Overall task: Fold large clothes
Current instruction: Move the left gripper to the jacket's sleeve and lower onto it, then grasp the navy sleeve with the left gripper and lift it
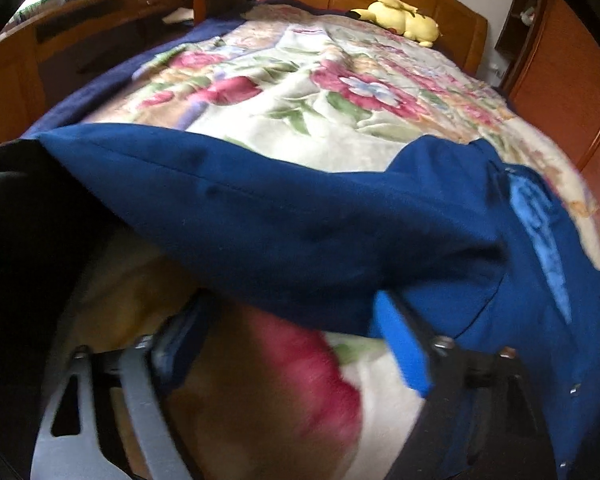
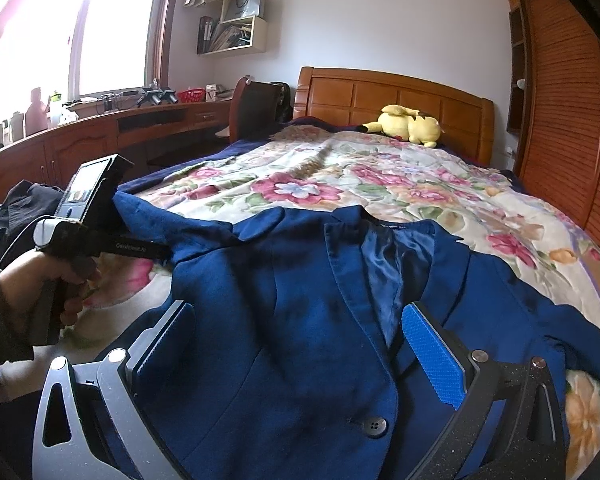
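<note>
Left hand-held gripper (image 1: 296, 344) tilted down; right hand-held gripper (image 2: 300, 344) jaws apart.

daylight from window (image 2: 112, 28), glare | left-wrist foreground blurred | fisheye-bent edges

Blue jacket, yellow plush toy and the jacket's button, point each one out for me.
blue jacket (image 2: 300, 320): right wrist view, on its front panel.
yellow plush toy (image 2: 414, 124): right wrist view, on its body by the headboard.
button (image 2: 374, 426): right wrist view, on the button's face, low on the jacket front.
</note>
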{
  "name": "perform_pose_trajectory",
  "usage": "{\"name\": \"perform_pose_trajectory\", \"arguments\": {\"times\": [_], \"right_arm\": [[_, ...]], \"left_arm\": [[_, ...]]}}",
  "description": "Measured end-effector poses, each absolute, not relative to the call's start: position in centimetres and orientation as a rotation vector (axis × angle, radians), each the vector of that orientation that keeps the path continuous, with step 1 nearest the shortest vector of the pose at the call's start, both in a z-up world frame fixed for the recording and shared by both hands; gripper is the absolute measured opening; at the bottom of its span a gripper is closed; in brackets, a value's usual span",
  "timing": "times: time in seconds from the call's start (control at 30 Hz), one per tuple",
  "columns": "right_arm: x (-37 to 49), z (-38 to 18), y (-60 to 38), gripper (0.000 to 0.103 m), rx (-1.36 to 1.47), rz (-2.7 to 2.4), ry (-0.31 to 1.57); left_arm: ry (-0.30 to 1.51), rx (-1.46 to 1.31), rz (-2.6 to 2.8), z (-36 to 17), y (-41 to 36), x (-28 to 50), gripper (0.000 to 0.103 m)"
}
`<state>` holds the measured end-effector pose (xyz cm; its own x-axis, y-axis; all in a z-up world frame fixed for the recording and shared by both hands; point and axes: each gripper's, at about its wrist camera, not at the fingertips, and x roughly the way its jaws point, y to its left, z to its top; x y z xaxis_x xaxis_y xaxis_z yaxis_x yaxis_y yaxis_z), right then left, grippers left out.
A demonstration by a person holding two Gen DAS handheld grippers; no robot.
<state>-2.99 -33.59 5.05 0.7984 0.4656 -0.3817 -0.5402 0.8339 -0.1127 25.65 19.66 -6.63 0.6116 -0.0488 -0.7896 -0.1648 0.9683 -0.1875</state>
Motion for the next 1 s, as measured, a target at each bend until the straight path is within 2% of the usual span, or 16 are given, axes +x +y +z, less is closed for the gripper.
{"name": "perform_pose_trajectory", "arguments": {"times": [0.03, 0.1, 0.13, 0.2, 0.3, 0.67, 1.0], "right_arm": [[-3.0, 5.1, -33.6, 0.103, -0.221, 0.543, 0.349], [-3.0, 5.1, -33.7, 0.103, -0.219, 0.544, 0.347], [-3.0, 5.1, -33.7, 0.103, -0.218, 0.546, 0.347], [-3.0, 5.1, -33.7, 0.103, -0.217, 0.546, 0.347], [-3.0, 5.1, -33.8, 0.103, -0.213, 0.546, 0.345], [-3.1, 6.3, -35.5, 0.103, -0.182, 0.527, 0.335], [-3.1, 8.1, -40.2, 0.103, -0.139, 0.419, 0.316]], "left_arm": [[0.913, -0.258, 0.067, -6.6, 19.7, 25.8, 0.068], [0.915, -0.276, 0.043, -6.5, 19.8, 26.3, 0.048], [0.918, -0.281, 0.036, -6.4, 19.9, 26.4, 0.043], [0.921, -0.275, 0.012, -6.2, 19.7, 26.7, 0.014], [0.891, -0.188, 0.02, -4.9, 18.4, 26.5, 0.004], [0.729, 0.012, -0.027, 2.0, 13.7, 24.5, 0.001], [0.652, 0.101, -0.196, 6.0, 5.3, 21.7, 0.001]]}}
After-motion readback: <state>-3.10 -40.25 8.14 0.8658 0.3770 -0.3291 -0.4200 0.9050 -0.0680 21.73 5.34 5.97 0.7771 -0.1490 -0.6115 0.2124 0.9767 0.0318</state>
